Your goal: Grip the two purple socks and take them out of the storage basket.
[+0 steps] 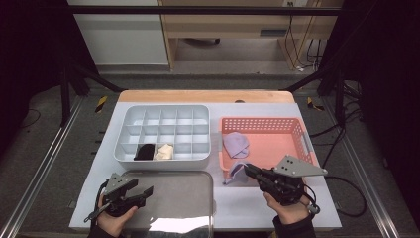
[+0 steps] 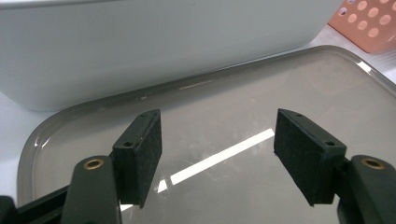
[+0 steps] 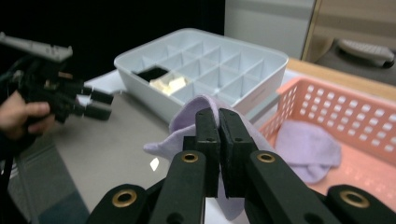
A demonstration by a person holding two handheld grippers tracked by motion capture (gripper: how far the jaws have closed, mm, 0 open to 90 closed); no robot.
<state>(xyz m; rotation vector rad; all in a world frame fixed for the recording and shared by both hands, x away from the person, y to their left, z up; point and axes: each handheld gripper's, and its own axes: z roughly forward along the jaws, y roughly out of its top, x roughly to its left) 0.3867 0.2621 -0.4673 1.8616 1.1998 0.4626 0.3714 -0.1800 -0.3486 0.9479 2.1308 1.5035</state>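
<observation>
1. Lilac sock (image 1: 236,172), a soft knitted piece, is hanging at the lower centre-right of the high view, pinched in the right gripper (image 1: 249,170), whose jaws are pressing together on a fold of it just beside the near left corner of the perforated salmon-pink plastic basket (image 1: 297,130).
2. A second lilac sock (image 1: 236,144) is lying inside that basket, apart from the held one.
3. At the lower left, the left gripper (image 1: 146,191) is hovering over the grey rounded metal tray (image 1: 198,198), its jaws standing apart with nothing between them.
4. Behind the tray, the pale grey divided plastic organiser box (image 1: 126,121) is holding a black sock (image 1: 144,151) and a cream sock (image 1: 164,151) in neighbouring front compartments.
5. Risk, as I judge it: the grip is catching just a fold, so the dangling cloth could snag on the basket rim and slip free.
6. Loose ends could also be spilling across dividers if it is being dropped unfolded into a compartment.
</observation>
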